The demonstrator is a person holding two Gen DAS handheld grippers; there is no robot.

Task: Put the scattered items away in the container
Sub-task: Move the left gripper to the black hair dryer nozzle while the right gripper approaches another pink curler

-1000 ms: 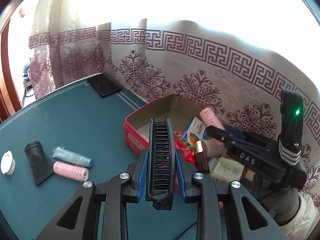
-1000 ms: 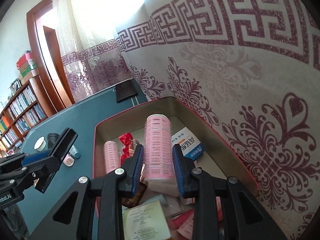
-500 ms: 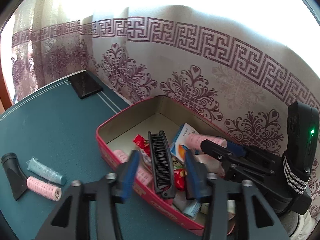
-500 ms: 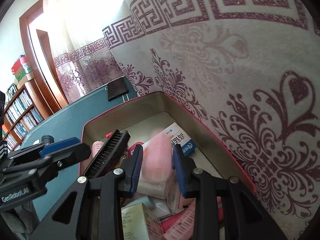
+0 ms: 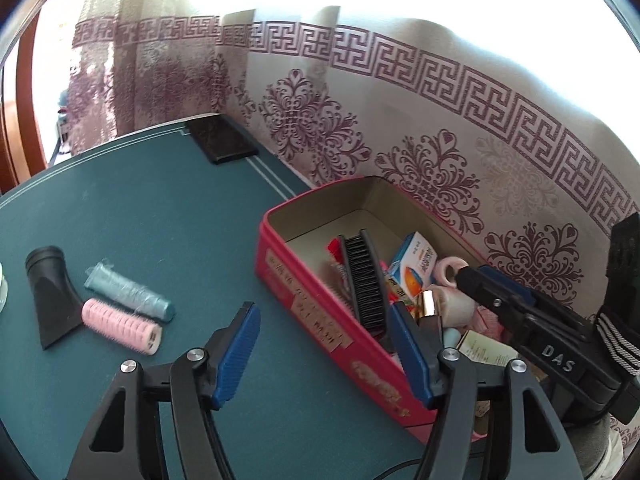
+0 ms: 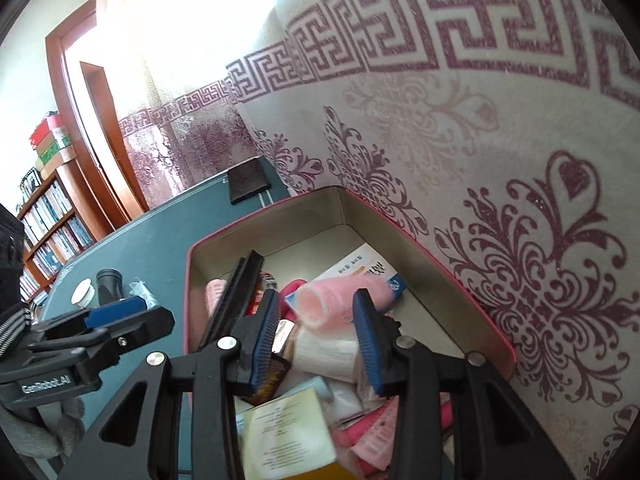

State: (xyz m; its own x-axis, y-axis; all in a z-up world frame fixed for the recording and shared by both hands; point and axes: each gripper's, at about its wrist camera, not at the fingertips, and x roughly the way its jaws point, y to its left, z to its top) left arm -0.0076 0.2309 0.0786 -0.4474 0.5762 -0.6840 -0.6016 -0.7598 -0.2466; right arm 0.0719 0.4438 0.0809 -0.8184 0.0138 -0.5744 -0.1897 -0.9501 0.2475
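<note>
The left gripper hangs above the near wall of the tin. Its jaws stand wide and have just been opening; nothing is between them. The black comb lies inside the tin, clear of both pads, tilted against the other contents with its teeth facing up.

The right gripper points down into the tin from the near end. Its jaws stand at a moderate gap and have just been opening. A pink roller lies beyond the pads, resting on the pile and on a blue-and-white box; the pads do not press on it. Below the gripper the tin holds a white roll, a leaflet and further pink items.

The tin stands on the teal counter, its far side close to the patterned curtain.

Items on the counter, outside the tin, left of the left gripper:
- a black nozzle;
- a blue roller, just beside the nozzle;
- a second pink roller, touching the blue one;
- a white round lid, at the counter edge.

A flat black object lies at the far counter corner, well apart from the rest.
</note>
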